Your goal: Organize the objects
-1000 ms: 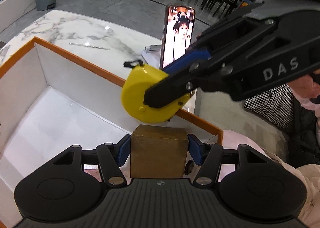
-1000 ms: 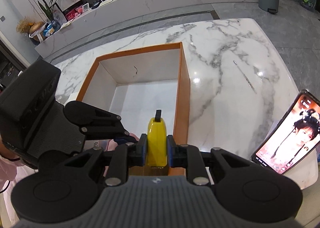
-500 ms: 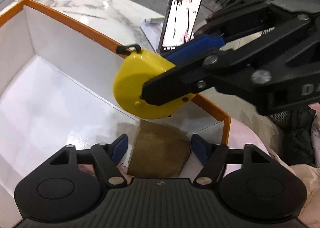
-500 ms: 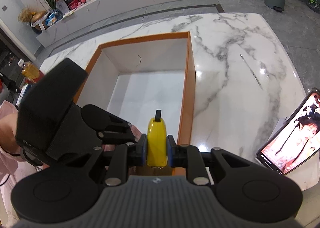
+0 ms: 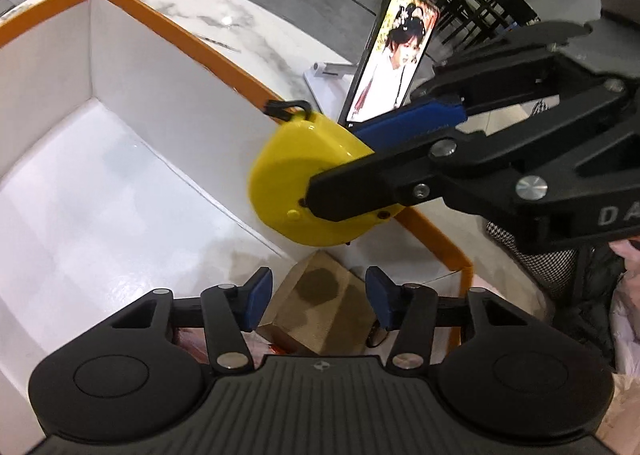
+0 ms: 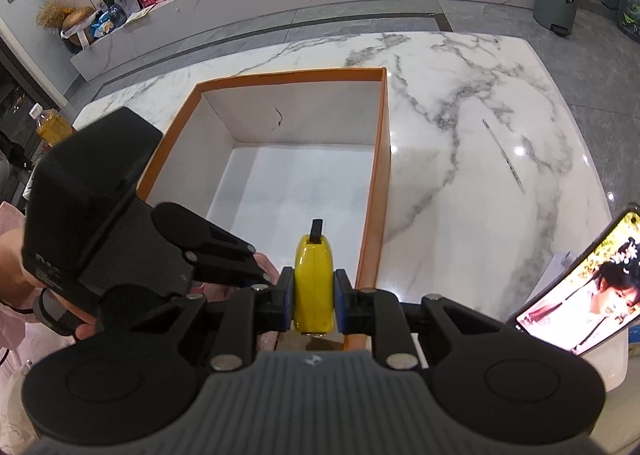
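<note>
Gold block (image 5: 320,303) now released, lying in orange box (image 5: 168,27); left tongs (image 5: 316,303) closing, untouching; right tongs (image 6: 313,297) pinching yellow tape measure (image 6: 313,287).

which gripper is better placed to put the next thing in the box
Right. The right gripper is already shut on the yellow tape measure over the orange box; the closing left gripper grips nothing, gold block loose between its pads.

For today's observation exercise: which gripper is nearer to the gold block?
Left. The left gripper has the gold block between its closing jaws, pads not touching. The right gripper holds the yellow tape measure above it.
</note>
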